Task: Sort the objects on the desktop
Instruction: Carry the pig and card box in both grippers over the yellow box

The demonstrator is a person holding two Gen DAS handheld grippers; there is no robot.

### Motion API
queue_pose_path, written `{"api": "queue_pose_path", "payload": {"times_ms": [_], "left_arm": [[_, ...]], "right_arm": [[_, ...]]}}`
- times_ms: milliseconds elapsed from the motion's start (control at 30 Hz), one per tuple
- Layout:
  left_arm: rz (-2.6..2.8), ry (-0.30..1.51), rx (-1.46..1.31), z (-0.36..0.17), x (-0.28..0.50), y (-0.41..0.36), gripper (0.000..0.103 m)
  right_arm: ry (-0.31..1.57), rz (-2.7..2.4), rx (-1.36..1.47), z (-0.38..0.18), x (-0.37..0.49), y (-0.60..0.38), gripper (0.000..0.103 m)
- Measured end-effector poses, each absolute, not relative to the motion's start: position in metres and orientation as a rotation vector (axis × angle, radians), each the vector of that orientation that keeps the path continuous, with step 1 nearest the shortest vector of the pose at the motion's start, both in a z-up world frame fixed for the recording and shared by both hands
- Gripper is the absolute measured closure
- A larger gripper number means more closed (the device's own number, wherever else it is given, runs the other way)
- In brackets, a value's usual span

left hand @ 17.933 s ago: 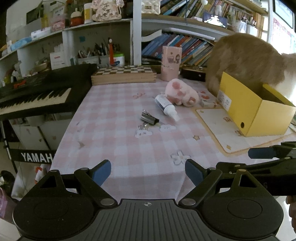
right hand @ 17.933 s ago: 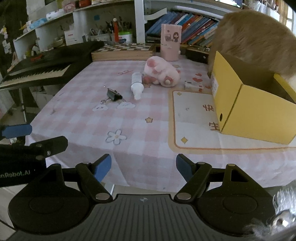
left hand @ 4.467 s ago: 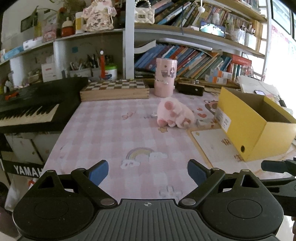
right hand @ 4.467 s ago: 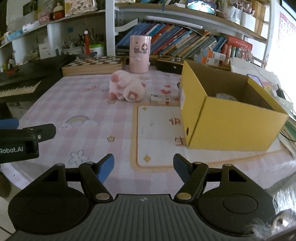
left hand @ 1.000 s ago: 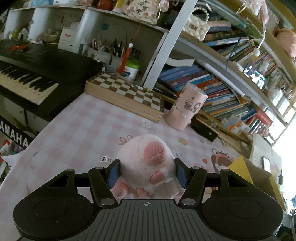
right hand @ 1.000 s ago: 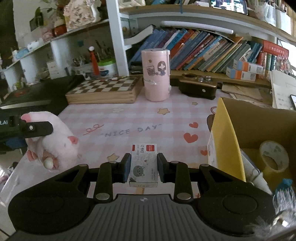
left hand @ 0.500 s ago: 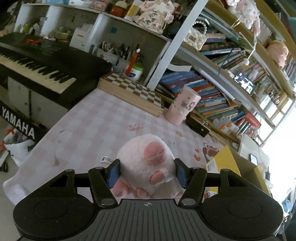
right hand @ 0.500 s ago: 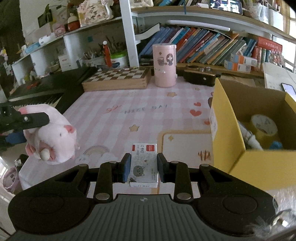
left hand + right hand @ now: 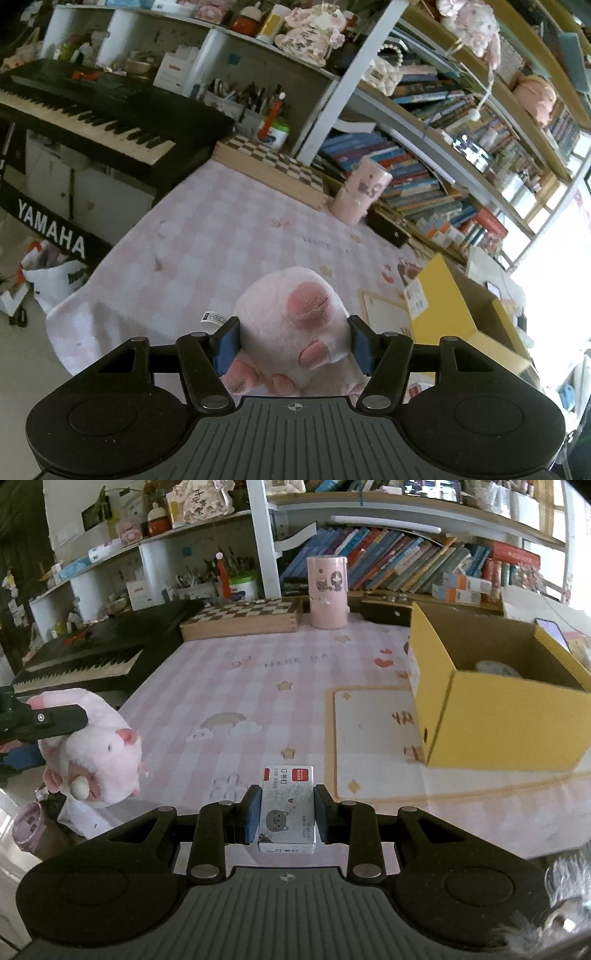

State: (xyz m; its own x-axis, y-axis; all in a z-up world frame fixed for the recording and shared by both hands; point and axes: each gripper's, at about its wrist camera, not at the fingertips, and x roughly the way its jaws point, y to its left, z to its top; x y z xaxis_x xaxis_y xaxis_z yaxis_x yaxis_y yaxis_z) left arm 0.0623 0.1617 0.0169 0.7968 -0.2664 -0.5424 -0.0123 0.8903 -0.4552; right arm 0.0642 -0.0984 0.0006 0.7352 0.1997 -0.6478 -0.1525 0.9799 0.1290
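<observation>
Now pink plush [image 9: 291,325] btwn left tool [image 9: 293,341] pads, clamped.

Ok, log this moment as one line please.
left gripper: shut on pink plush pig | right gripper: shut on small white staple box | yellow cardboard box: open, not reached

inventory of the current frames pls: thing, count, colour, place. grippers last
plush pig: 1, pink, held off the table in the left gripper
small box: 1, white with a red label and cat print, between the right gripper's pads
cardboard box: 1, yellow, open top, right side of the table
tablecloth: 1, pink checked, covers the table
mat: 1, cream with orange border, under the cardboard box
cylinder: 1, pink, upright at the table's back edge
chessboard case: 1, wooden, back of the table
keyboard: 1, black, left of the table
left gripper: 1, black with blue pads, shut on the pig
right gripper: 1, black with blue pads, shut on the small box
</observation>
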Motion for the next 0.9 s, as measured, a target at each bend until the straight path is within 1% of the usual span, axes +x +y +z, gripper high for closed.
{"api": "queue_pose_path", "payload": {"times_ms": [300, 900], "left_arm": [[-0.235, 0.698, -0.422, 0.01, 0.042, 0.148, 0.043], [-0.433, 0.734, -0.363, 0.011, 0.054, 0.09, 0.043]], "right_arm": [[0.74, 0.111, 0.118, -0.006, 0.019, -0.109, 0.075], [0.738, -0.094, 0.17, -0.001, -0.013, -0.158, 0.075]]}}
